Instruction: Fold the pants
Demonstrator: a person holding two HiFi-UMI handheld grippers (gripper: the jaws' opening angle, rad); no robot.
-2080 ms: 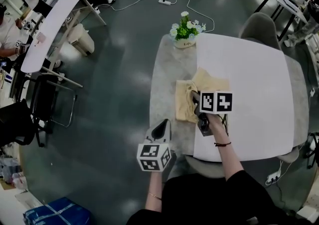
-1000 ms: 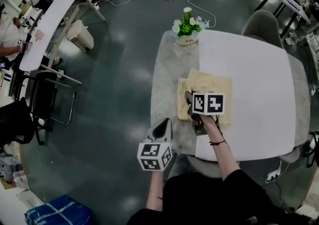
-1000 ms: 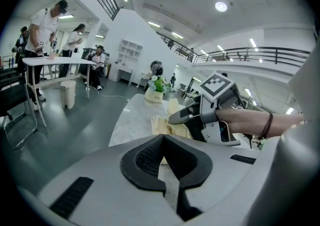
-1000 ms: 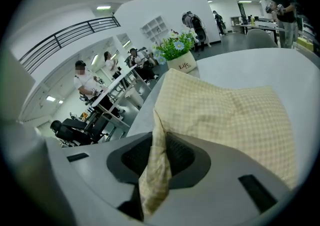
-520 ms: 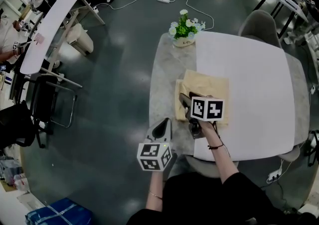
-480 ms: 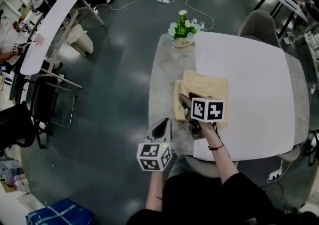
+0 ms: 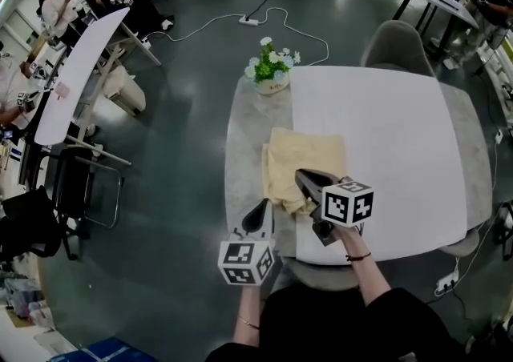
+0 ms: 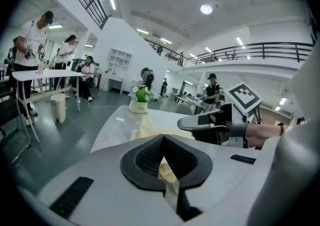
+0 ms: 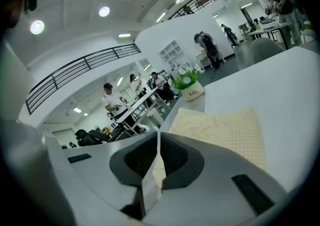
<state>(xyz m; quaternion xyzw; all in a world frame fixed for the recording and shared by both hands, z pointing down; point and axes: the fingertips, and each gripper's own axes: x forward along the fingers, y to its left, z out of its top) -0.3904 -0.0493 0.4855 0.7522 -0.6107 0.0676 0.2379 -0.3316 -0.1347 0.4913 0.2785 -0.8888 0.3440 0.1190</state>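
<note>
Pants [image 7: 306, 158] of pale yellow textured cloth are lying folded flat on a white-and-grey table [image 7: 393, 132].
Right gripper [image 9: 158, 135] is just closing, empty, over their near edge; left gripper [image 8: 162, 137] is hovering, jaws together.

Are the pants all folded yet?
Almost, it seems. Done: the pants lie folded in a flat stack on the table. In hand: nothing; the right gripper hangs above their near edge, its jaws just closed with no cloth between, and the left gripper is shut nearby. Left: maybe smoothing the rumpled near corner.
</note>
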